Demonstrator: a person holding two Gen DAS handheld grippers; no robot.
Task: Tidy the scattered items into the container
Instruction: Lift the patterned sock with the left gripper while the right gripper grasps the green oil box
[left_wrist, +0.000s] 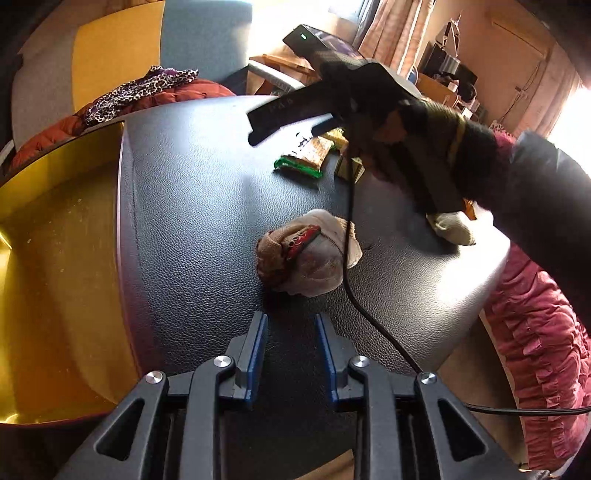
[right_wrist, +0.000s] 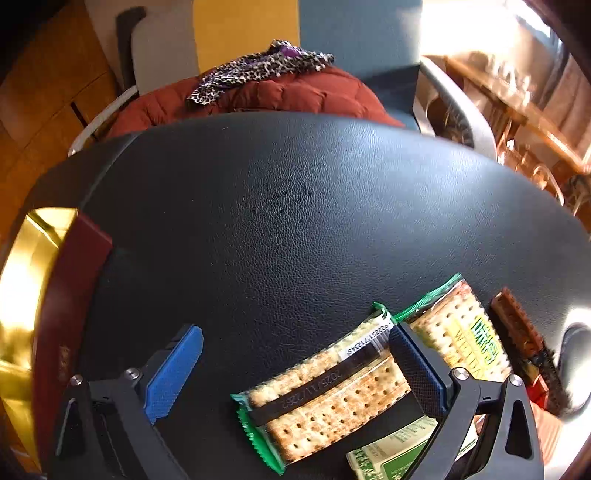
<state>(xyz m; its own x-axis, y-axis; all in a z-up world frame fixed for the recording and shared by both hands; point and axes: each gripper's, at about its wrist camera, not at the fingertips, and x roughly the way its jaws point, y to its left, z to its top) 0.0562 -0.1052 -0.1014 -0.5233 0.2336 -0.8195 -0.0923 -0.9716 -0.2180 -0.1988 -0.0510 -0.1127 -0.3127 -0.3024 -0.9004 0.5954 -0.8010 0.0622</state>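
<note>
Right gripper (right_wrist: 291, 363) fingers spread wide, straddling one cracker packet (right_wrist: 321, 387) flat on the black desk (right_wrist: 295, 206); second packet (right_wrist: 458, 332) just beside. Left gripper (left_wrist: 291, 328) fingers parted, empty, near rolled gloves (left_wrist: 306, 251). Gold container (left_wrist: 55, 258) at desk's left.

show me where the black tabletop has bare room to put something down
Bare leather runs from the gold container across to the far edge by the red quilted jacket. It is crowded near the right gripper: cracker packs and a brown bar. A balled work glove fills the patch ahead of the left gripper.
</note>
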